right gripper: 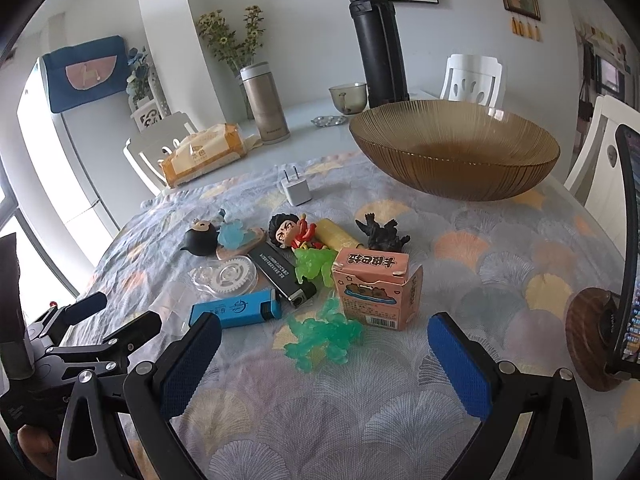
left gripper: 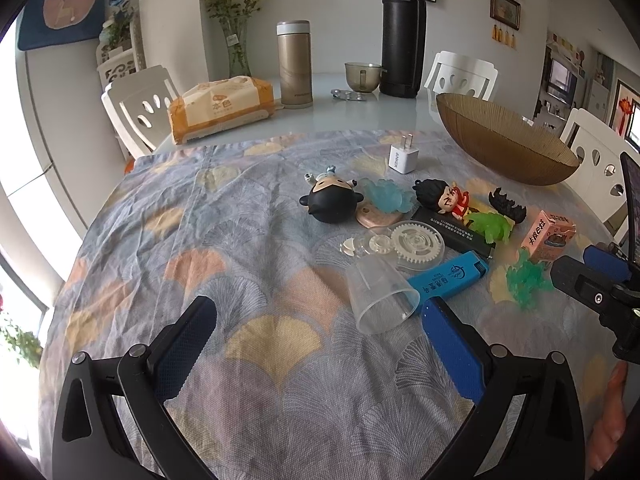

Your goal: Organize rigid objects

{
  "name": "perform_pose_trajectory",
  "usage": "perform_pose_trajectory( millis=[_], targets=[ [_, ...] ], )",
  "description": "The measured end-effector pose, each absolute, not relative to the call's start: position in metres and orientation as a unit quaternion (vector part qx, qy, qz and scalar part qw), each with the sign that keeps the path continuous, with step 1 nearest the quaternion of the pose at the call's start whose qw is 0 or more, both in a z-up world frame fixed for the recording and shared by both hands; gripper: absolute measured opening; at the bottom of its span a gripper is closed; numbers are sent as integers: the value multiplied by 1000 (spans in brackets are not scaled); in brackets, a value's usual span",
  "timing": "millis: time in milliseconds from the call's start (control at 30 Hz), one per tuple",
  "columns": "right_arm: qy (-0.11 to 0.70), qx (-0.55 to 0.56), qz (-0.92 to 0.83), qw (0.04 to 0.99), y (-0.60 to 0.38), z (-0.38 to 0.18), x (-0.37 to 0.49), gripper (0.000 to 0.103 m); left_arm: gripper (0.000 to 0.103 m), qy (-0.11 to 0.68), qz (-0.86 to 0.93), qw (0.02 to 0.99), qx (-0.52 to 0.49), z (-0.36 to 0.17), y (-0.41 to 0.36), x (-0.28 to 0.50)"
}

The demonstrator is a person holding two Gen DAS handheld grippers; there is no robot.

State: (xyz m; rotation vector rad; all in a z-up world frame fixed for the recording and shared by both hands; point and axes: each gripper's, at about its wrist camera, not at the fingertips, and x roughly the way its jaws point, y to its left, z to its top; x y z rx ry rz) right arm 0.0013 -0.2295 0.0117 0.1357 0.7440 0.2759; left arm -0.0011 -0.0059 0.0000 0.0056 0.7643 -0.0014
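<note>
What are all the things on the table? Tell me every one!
Bowl: 1, brown, far right.
Charger: 1, white, before bowl.
Lighters: blue, black, middle.
Pink box: 1, near right.
Clear cup: 1, lying near.
Gear wheel: 1, white, middle.
Toy figures: several, middle; green one nearest.
Flasks: gold, black, far.
Tissue pack: 1, orange, far left.
Left gripper, right gripper: open.

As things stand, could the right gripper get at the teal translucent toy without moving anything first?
Probably yes. The right gripper is open, and the teal toy lies just ahead between its fingers on bare cloth. The pink carton stands close beside it, so the approach needs some care.
</note>
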Motion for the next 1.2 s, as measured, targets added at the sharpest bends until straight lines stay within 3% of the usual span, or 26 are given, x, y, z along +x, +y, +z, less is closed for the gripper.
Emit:
perform_pose_trajectory(
  millis=[400,533,633,767,1100,1167,1200],
  targets=[
    [362,65,133,920,-229,12,2,103,102,359,-15,933,8,1,-9,-3],
    [390,49,149,907,-228,9,-1,103,102,397,-82,914,4,-3,-13,-1],
    [395,26,164,903,-227,10,-9,98,102,397,-101,912,22,0,-19,3],
    [431,11,164,887,-224,9,0,80,98,425,-120,896,45,5,-27,21],
    [486,67,160,857,-218,-11,22,79,96,469,-136,872,37,-12,-32,42],
    [490,76,149,855,-213,-13,26,78,84,467,-126,875,35,-13,-33,44],
    [485,71,136,861,-210,-12,27,72,71,470,-125,873,33,-15,-32,46]
  ],
)
